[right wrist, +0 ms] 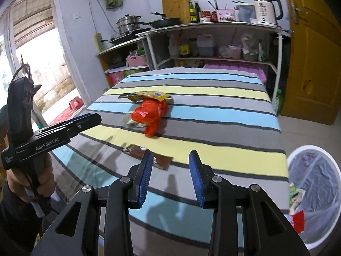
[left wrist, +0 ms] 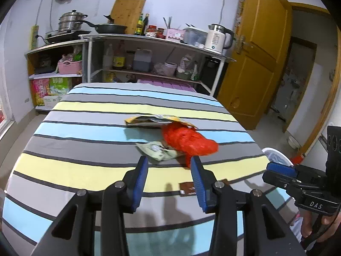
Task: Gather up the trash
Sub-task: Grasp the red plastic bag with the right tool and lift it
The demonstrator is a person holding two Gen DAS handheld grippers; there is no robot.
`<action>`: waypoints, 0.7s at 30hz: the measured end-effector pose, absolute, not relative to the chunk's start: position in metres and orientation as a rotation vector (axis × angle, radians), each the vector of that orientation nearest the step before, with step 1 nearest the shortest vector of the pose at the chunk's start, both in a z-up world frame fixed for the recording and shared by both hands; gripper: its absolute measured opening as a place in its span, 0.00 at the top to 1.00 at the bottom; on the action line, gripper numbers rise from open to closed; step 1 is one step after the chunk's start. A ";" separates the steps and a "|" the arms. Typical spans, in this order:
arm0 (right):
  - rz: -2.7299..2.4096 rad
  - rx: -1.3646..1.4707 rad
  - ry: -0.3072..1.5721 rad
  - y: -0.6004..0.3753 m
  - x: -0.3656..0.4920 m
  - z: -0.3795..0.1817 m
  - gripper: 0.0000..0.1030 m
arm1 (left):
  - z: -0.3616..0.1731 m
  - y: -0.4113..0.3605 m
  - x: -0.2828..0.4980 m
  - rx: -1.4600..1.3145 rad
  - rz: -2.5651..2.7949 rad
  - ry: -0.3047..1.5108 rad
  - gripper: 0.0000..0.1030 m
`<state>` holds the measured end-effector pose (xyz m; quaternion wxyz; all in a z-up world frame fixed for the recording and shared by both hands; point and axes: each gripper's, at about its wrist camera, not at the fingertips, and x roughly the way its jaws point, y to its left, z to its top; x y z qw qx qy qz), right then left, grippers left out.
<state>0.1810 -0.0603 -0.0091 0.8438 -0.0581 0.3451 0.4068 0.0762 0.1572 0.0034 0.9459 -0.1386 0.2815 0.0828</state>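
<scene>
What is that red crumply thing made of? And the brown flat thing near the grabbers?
The red bag looks like thin, shiny plastic film: it is crumpled and glossy. The brown wrapper seems a flat plastic or foil packet, with shiny glints; which one is hard to tell.

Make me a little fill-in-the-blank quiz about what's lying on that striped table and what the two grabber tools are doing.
1. The crumpled plastic bag on the striped tablecloth is coloured ____.
2. Nearest the right gripper lies a flat ____ wrapper.
3. Both it and the left gripper hold ____ between their fingers.
4. The white bin stands on the floor and is lined with a clear ____.

Missing words: red; brown; nothing; bag
</scene>
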 end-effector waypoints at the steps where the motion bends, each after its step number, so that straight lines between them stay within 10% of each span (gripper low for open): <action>1: 0.864 -0.123 0.727 -0.056 0.182 -0.008 0.64 | 0.003 0.160 0.078 -0.286 0.174 0.573 0.58; 6: 0.896 -0.124 0.713 -0.033 0.187 -0.001 0.49 | 0.001 0.175 0.077 -0.301 0.192 0.571 0.57; 21: 0.891 -0.146 0.775 0.030 0.215 -0.016 0.50 | -0.008 0.202 0.080 -0.332 0.199 0.571 0.55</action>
